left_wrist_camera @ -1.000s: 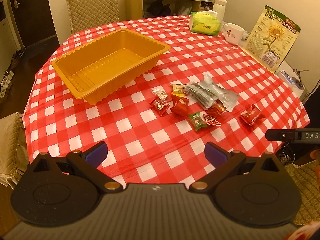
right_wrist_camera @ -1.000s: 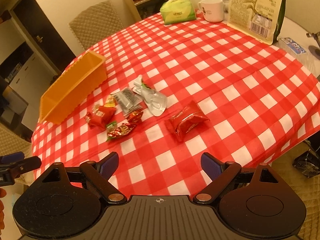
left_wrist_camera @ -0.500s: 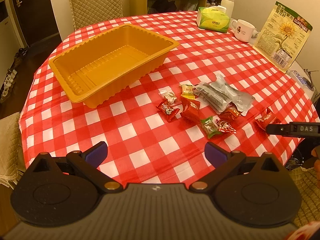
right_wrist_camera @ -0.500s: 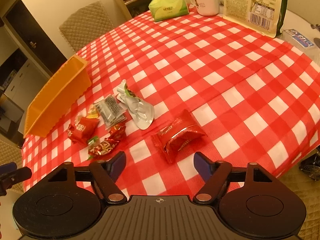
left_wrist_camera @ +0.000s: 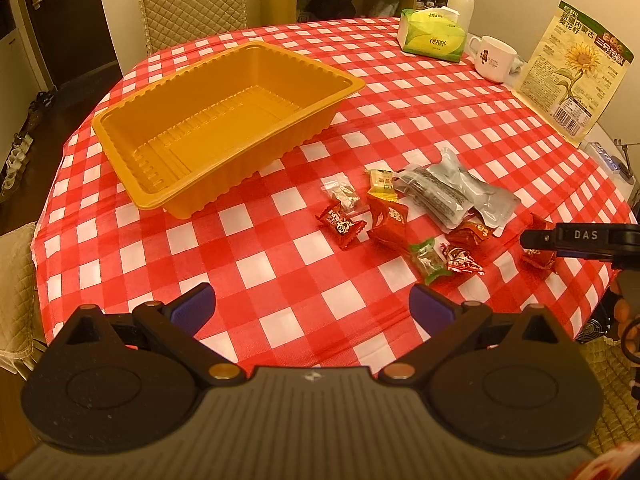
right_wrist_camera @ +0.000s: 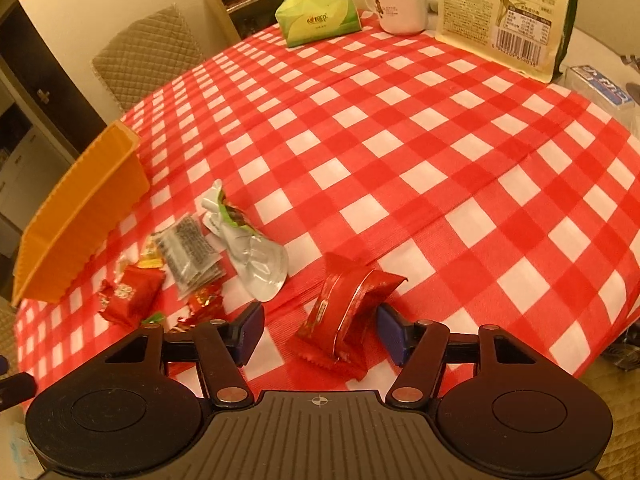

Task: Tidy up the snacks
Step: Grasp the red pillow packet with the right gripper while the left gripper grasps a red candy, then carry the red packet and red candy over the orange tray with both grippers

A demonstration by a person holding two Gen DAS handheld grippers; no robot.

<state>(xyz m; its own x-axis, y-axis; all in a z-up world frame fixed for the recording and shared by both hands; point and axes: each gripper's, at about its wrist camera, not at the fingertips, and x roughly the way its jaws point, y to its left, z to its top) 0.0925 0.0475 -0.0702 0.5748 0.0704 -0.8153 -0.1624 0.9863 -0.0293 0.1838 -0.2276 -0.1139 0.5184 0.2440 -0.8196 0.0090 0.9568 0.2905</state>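
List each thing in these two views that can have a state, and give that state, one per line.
Orange plastic tray: upright, empty.
Red foil snack packet: on the checked cloth, between the right gripper fingers, not yet pinched.
Right gripper: closing.
Left gripper: open, holding nothing.
White ceramic mug: upright.
Green tissue pack: opened, tissue poking out.

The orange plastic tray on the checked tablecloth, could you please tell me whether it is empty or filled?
Empty: the orange plastic tray shows only its bare ribbed floor; the wrapped snacks all lie outside it.
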